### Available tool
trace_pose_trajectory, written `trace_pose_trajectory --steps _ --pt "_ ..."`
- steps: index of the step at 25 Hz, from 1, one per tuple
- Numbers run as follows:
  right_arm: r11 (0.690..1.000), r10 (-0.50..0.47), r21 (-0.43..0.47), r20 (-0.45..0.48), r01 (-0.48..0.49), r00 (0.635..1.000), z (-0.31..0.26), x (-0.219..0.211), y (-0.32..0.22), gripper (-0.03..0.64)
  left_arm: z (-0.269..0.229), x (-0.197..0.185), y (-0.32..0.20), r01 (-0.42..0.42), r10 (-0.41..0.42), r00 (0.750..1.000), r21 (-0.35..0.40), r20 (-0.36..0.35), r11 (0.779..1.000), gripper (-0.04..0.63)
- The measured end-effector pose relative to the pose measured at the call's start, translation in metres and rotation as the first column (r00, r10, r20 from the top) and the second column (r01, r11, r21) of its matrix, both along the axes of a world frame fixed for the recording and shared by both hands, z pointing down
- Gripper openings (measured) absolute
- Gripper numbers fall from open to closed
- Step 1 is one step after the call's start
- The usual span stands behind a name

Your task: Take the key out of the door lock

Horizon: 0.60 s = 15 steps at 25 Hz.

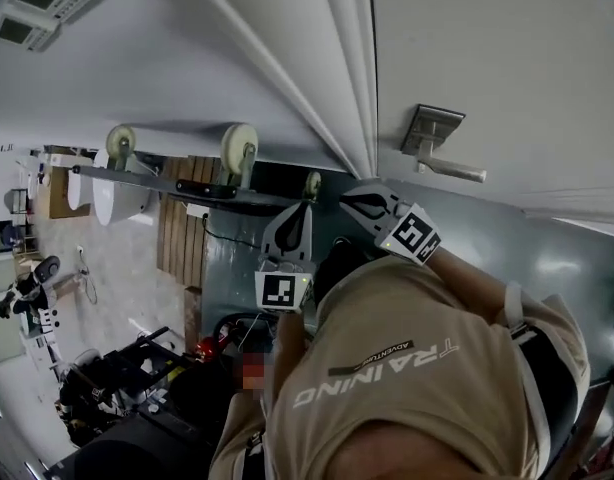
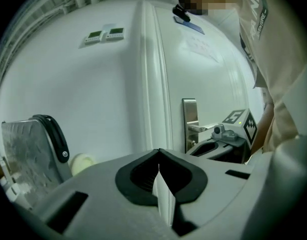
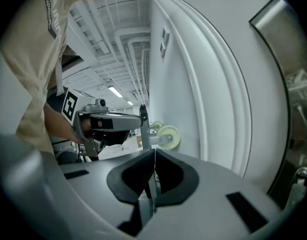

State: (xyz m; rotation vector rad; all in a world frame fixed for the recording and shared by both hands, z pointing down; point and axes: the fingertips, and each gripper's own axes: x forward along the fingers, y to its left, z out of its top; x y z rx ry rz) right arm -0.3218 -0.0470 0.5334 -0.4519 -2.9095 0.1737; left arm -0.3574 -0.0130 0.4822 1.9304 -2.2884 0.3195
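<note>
You had both tongs clenched, empty: left gripper (image 2: 158,152), right gripper (image 3: 154,151). Door handle (image 1: 442,153) sat at 1 o'clock from the right gripper; key there too small to make out.

Lower end of the lock plate (image 2: 189,115) sits behind the right hand-held gripper (image 2: 197,147), so can't tell what's in it there. In the head view the handle (image 1: 444,153) is too small for detail. Wall panels (image 2: 104,34) are too tiny to read. The shirt (image 1: 407,388) blocks the floor.
</note>
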Motion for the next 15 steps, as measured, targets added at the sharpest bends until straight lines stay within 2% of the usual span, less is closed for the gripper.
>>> trace_pose_trajectory --steps 4,7,9,12,15 --pt "0.996 0.086 0.015 -0.002 -0.086 0.996 -0.003 0.0 -0.002 0.014 0.005 -0.004 -0.008 -0.098 0.098 0.995 0.012 -0.02 0.995 0.009" --pt "0.981 0.189 0.045 0.002 -0.189 0.982 -0.008 0.003 -0.005 0.014 0.009 0.004 -0.015 -0.192 0.194 0.978 0.039 -0.082 0.981 0.009" --pt "0.964 0.261 0.052 0.0 -0.26 0.965 -0.015 0.006 -0.005 0.014 0.006 0.013 -0.016 -0.268 0.271 0.957 0.041 -0.102 0.963 0.009" --pt "0.936 0.347 0.061 -0.001 -0.346 0.938 -0.025 0.009 -0.007 0.014 0.001 0.017 -0.021 -0.356 0.359 0.93 0.051 -0.081 0.933 0.009" --pt "0.895 0.441 0.079 -0.003 -0.439 0.898 -0.028 0.012 -0.013 0.014 0.001 0.013 -0.025 -0.425 0.429 0.899 0.066 -0.091 0.903 0.009"
